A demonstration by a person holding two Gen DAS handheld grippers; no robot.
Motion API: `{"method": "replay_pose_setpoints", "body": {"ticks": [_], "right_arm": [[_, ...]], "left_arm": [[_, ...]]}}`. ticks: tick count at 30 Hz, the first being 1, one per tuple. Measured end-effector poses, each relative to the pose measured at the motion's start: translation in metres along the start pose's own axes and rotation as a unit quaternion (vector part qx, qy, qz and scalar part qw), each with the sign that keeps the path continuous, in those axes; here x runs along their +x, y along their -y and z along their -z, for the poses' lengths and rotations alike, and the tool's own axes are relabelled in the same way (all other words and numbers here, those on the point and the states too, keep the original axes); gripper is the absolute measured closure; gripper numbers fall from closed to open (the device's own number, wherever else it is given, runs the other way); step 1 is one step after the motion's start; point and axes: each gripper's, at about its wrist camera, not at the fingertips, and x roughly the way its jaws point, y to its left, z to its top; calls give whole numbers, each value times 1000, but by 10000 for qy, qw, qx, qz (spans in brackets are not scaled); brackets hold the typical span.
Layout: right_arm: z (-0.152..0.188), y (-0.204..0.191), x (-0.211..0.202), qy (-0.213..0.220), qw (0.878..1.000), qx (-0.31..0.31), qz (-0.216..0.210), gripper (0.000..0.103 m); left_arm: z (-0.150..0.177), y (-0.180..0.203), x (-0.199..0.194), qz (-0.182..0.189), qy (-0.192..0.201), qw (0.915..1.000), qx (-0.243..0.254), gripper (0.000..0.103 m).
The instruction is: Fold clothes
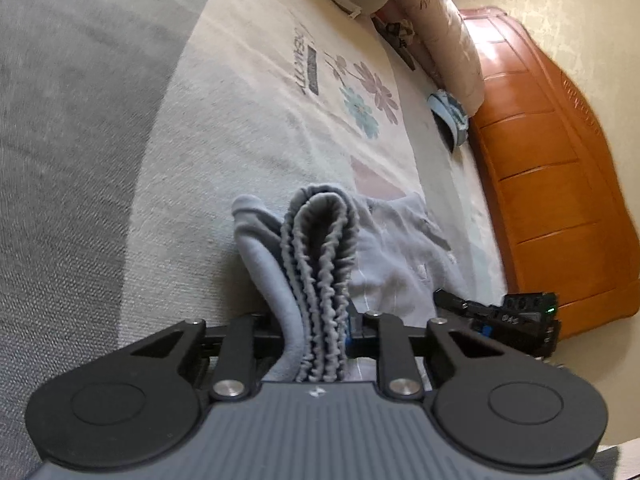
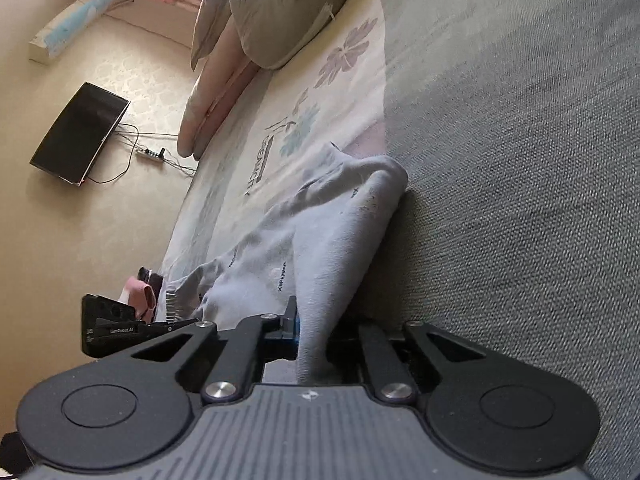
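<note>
A light grey garment (image 1: 400, 248) lies bunched on the flower-printed sheet (image 1: 260, 100) of a bed. My left gripper (image 1: 316, 332) is shut on its ribbed elastic band (image 1: 324, 248), which stands up folded between the fingers. My right gripper (image 2: 314, 332) is shut on another part of the same garment (image 2: 320, 216), a smooth fold that stretches away from the jaws across the sheet. Each view shows the other gripper at the edge: the right one (image 1: 500, 316) and the left one (image 2: 116, 328), close together.
A grey blanket (image 1: 60, 160) covers the bed beside the sheet. Pillows (image 2: 280, 8) and rolled bedding (image 1: 440, 40) lie against the wooden headboard (image 1: 560, 200). Beyond the bed are a dark screen (image 2: 80, 132), a power strip (image 2: 150, 153) with cables and a small pink item (image 2: 140, 292).
</note>
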Motion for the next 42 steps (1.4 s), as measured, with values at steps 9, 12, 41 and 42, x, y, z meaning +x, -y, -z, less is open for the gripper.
{"method": "replay_pose_setpoints", "body": {"ticks": [9,12,41,42], "right_arm": [[3,-19,-9,193,9995,-240,-44,93],[4,-27,-16,253,9989,-390,-101,93],[40,20,-248,2643,9626,-552,229,93],[41,25,-258,2768,9592,-512,274,93]], "left_arm": [[-2,36,-14,-230,64,9988,418,82],[-5,54,-14,-272,80,9979,582,82],[-38,338,152,-234,-840,9496,3012,82],[-40,352,164,-213,-883,9455,3127,82]]}}
